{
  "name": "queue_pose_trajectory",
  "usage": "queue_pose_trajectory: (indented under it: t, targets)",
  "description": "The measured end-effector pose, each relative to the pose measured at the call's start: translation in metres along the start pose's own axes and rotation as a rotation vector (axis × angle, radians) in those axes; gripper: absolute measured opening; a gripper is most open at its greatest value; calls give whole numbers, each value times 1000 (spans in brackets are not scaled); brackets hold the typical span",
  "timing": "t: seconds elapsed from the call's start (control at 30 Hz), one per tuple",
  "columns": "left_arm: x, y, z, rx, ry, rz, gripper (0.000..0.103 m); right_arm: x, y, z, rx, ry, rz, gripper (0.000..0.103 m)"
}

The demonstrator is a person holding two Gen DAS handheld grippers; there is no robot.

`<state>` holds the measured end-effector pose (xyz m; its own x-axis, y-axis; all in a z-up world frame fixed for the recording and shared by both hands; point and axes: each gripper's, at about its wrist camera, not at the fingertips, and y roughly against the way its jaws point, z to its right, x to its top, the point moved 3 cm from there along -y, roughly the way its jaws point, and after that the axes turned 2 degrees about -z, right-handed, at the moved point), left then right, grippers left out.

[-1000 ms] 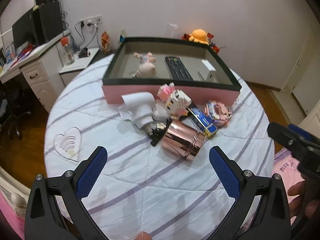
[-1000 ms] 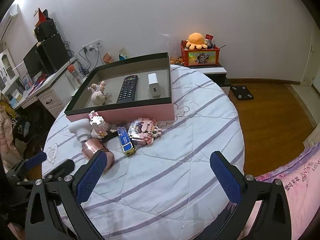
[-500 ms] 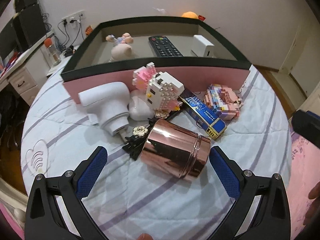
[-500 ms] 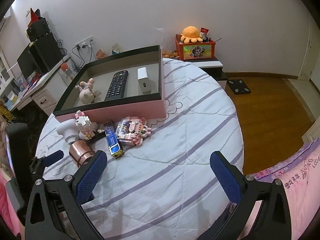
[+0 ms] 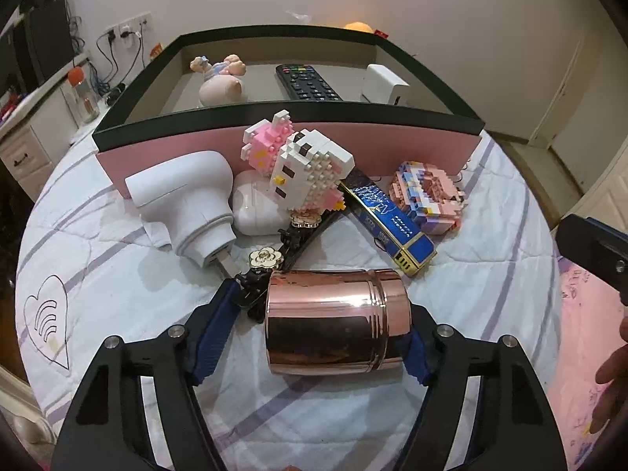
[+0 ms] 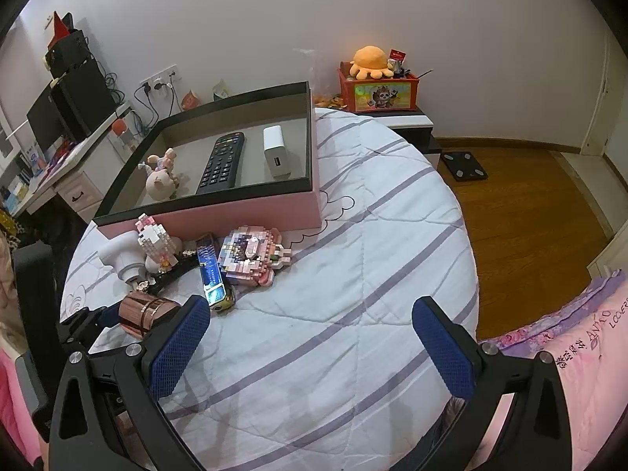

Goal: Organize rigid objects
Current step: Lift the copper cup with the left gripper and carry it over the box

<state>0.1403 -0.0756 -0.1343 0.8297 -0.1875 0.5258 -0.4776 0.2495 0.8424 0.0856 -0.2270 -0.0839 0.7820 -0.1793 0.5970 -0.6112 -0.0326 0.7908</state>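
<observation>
You had a round table [image 6: 353,274] with a striped white cloth in front of you. On it sat a big pink box [image 5: 373,145] with a black rim. Inside the box lay a remote [image 5: 308,84], a white charger [image 5: 386,84] and a little pig toy [image 5: 221,86].

Your left gripper [image 5: 314,327] had its blue pads on both ends of a shiny copper can [image 5: 335,320], which lay on its side on the cloth. The right pad was against the can. The left pad was close to it, and I could not tell if it touched. Your right gripper [image 6: 314,347] was spread wide over bare cloth and held nothing.

Just past the can sat a pile of small things, close to the box wall: a white bent tool [image 5: 188,204], a block cat [image 5: 302,172], a pink block toy [image 5: 428,200], a blue bar [image 5: 388,223], a white case [image 5: 259,212] and a black clip [image 5: 274,271] with gold flowers, touching the can.
</observation>
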Motion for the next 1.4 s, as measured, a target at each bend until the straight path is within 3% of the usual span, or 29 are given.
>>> queue_pose_trajectory:
  t: [0.5, 0.6, 0.63, 0.67, 0.83, 0.93, 1.13, 1.4]
  targets:
    - [-12, 28, -7, -6, 38, 20, 67, -4, 8, -9, 8, 13, 12, 103]
    - [-18, 26, -6, 15, 37, 2, 78, -5, 9, -12, 13, 23, 12, 103]
    - [-20, 25, -6, 33, 39, 1, 91, -5, 9, -12, 14, 24, 13, 103]
    - [-22, 25, -8, 40, 45, 3, 97, -6, 10, -12, 14, 24, 13, 103]
    - [-27, 28, -17, 35, 78, 7, 97, -6, 11, -8, 7, 12, 16, 103]
    - [-32, 27, -15, 17, 81, -11, 92, -7, 12, -8, 7, 13, 14, 103]
    - [-37, 26, -3, -19, 70, -29, 56, -8, 10, -11, 10, 21, 8, 103]
    - [-39, 32, -7, -34, 97, -21, 56, -9, 11, -7, 4, 11, 11, 103]
